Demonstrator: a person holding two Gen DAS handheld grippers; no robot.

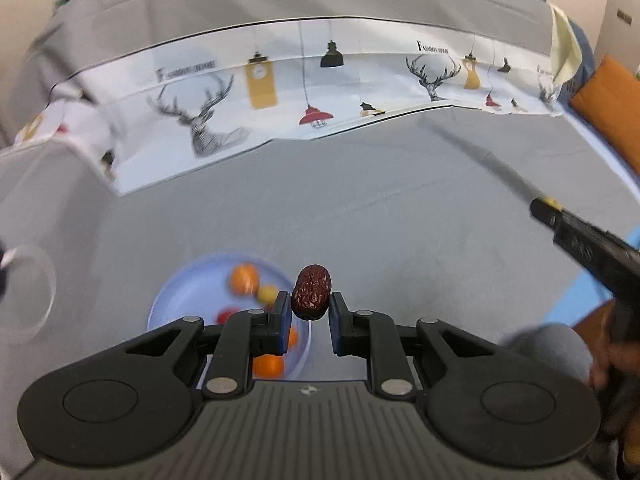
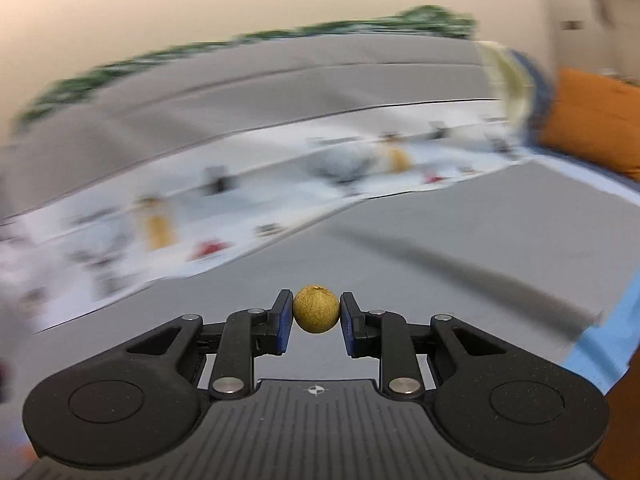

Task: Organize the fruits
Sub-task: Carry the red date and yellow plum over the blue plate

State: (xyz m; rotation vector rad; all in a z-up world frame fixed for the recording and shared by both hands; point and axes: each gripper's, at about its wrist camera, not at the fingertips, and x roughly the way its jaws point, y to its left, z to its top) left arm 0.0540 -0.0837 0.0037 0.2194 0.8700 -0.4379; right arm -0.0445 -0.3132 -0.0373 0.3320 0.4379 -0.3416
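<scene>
Above grey tabletop (image 1: 400, 200): left claw (image 1: 310, 312) clamping wrinkled red date (image 1: 311, 292), right claw (image 2: 316, 322) pinching tan longan (image 2: 316, 309).

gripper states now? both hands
Left gripper: closed, holding a wrinkled dark red date.
Right gripper: closed, holding a small round tan fruit.

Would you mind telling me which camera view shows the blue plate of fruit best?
The left wrist view: the blue plate lies below the left gripper, blurred and partly hidden by its fingers. The right wrist view shows none of it.

Left claw (image 1: 310, 312) clamped; right claw (image 2: 316, 318) clamped.
</scene>
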